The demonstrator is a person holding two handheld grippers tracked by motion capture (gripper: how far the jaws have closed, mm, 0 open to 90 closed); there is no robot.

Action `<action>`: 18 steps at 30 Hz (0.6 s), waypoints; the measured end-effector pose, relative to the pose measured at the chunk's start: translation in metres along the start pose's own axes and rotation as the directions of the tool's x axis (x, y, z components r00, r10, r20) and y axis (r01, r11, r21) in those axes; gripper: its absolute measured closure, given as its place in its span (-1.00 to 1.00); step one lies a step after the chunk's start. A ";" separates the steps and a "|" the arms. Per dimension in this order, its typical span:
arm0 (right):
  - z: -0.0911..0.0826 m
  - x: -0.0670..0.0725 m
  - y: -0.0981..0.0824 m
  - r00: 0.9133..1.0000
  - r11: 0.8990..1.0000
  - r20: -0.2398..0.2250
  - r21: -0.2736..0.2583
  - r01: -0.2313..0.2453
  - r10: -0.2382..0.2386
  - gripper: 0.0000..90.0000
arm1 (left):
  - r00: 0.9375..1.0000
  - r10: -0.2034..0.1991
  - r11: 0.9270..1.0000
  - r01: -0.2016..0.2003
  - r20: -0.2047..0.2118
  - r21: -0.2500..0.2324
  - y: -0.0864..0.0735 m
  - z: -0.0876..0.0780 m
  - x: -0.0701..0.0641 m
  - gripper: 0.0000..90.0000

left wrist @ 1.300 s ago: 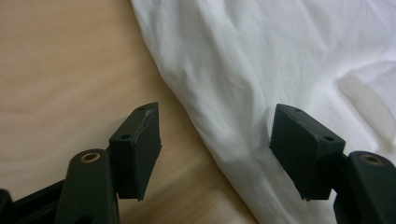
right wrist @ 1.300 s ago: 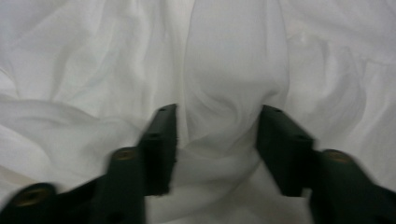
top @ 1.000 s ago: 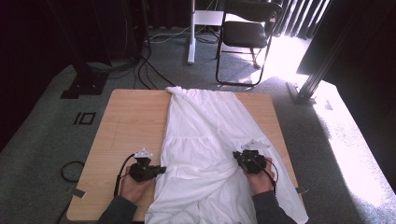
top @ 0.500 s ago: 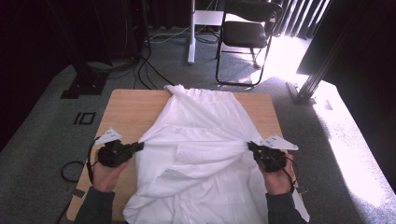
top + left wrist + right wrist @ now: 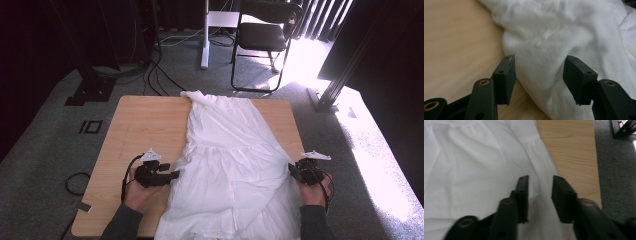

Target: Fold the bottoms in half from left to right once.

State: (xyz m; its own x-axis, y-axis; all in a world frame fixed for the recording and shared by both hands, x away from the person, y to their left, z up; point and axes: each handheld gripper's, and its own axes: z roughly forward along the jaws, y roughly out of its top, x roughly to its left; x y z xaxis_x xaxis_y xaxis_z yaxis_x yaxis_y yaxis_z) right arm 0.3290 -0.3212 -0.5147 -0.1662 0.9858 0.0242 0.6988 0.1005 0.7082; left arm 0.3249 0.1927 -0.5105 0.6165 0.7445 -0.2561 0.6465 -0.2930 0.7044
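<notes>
Both hands have drawn back inward since half a second ago, jaws just opening. White dress point(image 5: 230, 165) lies flat mid-table point(image 5: 135, 125); left gripper point(image 5: 172, 175) at its 9 o'clock edge, right gripper point(image 5: 291, 169) at 3 o'clock, fingers apart, cloth unpinched. No writing legible.

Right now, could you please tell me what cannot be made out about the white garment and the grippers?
- White garment: high view, near hem cut off by the bottom edge.
- Table: its middle lies hidden under the garment.
- Right gripper: right gripper view, blurred; fingers apart, contact with cloth unclear.
- Left gripper: fingertip contact with the fold unclear.
</notes>
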 end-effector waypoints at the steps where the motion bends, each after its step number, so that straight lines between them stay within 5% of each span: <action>1: -0.001 0.000 -0.001 1.000 1.000 -0.012 -0.016 -0.007 0.007 0.21 | 1.000 -0.009 1.000 0.009 0.006 0.018 -0.003 0.005 0.002 -0.08; 6: 0.002 0.004 -0.006 0.991 0.996 -0.100 0.005 -0.093 0.094 0.11 | 0.999 -0.031 0.998 0.028 0.045 0.058 -0.012 0.024 -0.004 -0.17; 8: 0.011 0.008 -0.010 0.991 0.994 -0.093 0.052 -0.092 0.096 0.08 | 0.999 -0.030 0.996 0.026 0.045 0.080 -0.013 0.034 -0.007 -0.17; 9: 0.016 0.009 -0.012 0.990 0.992 -0.098 0.081 -0.092 0.100 0.14 | 0.998 -0.030 0.995 0.025 0.049 0.092 -0.014 0.039 -0.008 -0.16; 10: 0.018 0.010 -0.013 0.990 0.992 -0.102 0.093 -0.084 0.093 0.43 | 0.998 -0.021 0.997 0.016 0.063 0.079 -0.015 0.042 -0.010 -0.04; 12: 0.015 0.013 -0.012 0.992 0.997 -0.111 0.063 -0.051 0.058 0.93 | 0.999 0.010 0.995 -0.015 0.053 0.095 -0.014 0.046 -0.014 0.61; 13: 0.010 0.013 -0.009 0.994 0.998 -0.104 0.047 -0.038 0.043 0.98 | 0.998 0.015 0.996 -0.020 0.060 0.089 -0.013 0.046 -0.014 0.82; 16: -0.011 0.008 0.002 0.998 0.999 -0.068 -0.037 -0.015 0.012 0.99 | 0.998 0.017 0.999 -0.018 0.062 0.028 -0.011 0.032 -0.017 0.95; 18: -0.028 0.001 0.009 1.000 0.995 0.013 -0.099 0.000 0.001 1.00 | 0.999 0.000 1.000 0.001 0.051 -0.030 -0.010 0.014 -0.014 0.95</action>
State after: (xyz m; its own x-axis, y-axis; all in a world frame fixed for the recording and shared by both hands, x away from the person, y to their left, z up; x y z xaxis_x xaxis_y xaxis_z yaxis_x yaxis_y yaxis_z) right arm 0.3153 -0.3226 -0.4882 -0.1565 0.9876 0.0159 0.6266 0.0869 0.7745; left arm 0.3166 0.1767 -0.5233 0.6389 0.7128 -0.2895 0.6334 -0.2738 0.7238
